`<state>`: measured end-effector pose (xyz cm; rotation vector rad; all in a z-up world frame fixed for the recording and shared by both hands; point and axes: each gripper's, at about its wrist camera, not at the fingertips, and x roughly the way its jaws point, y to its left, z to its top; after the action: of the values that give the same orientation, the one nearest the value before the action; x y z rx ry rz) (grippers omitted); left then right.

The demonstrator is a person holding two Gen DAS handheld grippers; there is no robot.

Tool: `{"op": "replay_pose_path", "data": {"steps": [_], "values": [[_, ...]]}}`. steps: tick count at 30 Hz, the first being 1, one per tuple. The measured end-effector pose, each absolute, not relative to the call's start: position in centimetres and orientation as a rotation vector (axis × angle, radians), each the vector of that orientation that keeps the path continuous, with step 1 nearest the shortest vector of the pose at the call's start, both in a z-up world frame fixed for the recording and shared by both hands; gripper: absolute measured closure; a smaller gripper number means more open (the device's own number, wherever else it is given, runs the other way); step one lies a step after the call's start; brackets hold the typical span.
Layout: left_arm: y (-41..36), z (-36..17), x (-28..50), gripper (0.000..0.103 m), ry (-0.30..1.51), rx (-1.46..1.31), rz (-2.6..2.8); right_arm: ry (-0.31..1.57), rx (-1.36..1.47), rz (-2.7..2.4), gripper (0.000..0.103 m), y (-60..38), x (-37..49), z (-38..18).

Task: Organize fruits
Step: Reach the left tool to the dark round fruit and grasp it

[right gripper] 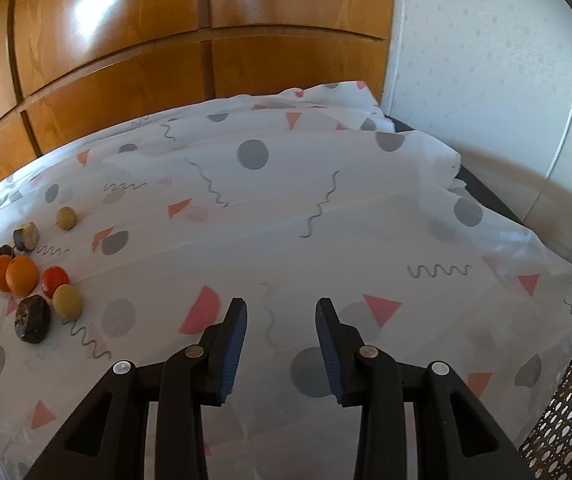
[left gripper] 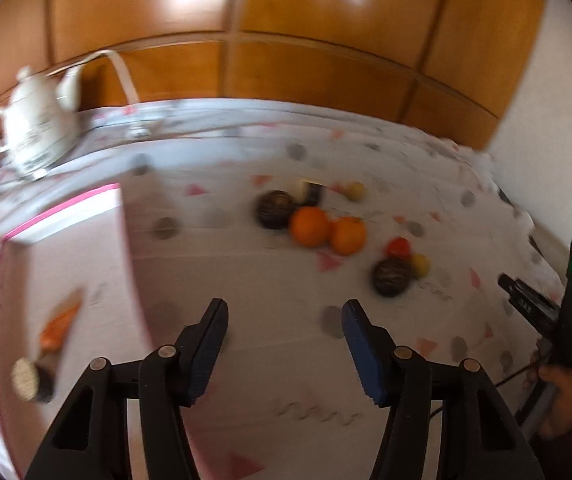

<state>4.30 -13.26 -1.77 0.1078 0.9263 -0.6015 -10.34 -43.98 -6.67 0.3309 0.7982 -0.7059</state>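
Observation:
In the blurred left wrist view, two oranges lie on the patterned cloth beside dark round fruits, a red one and a small yellow one. My left gripper hovers short of them, open and empty. In the right wrist view the same cluster sits far left: orange, red fruit, yellow fruit, dark fruit. My right gripper is open over bare cloth, holding nothing.
A clear box with a pink rim stands at the left and holds an orange piece and a dark cut piece. A white teapot stands behind it. Wooden panels back the table. A hand shows at the right edge.

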Motion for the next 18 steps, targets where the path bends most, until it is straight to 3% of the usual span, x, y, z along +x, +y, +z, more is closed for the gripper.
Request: {"op": "replay_pose_path", "data": {"steps": [14,18], "values": [[-22.7,-5.5,4.6,0.043,1.007,0.218,-0.74,0.826,0.396,-0.75,0.067,-45.2,-10.9,-8.7],[-24.4,-6.3,4.9,0.043,1.026,0.232,-0.752,0.82,0.392,-0.747,0.062,-44.9,-10.7,-8.9]]}}
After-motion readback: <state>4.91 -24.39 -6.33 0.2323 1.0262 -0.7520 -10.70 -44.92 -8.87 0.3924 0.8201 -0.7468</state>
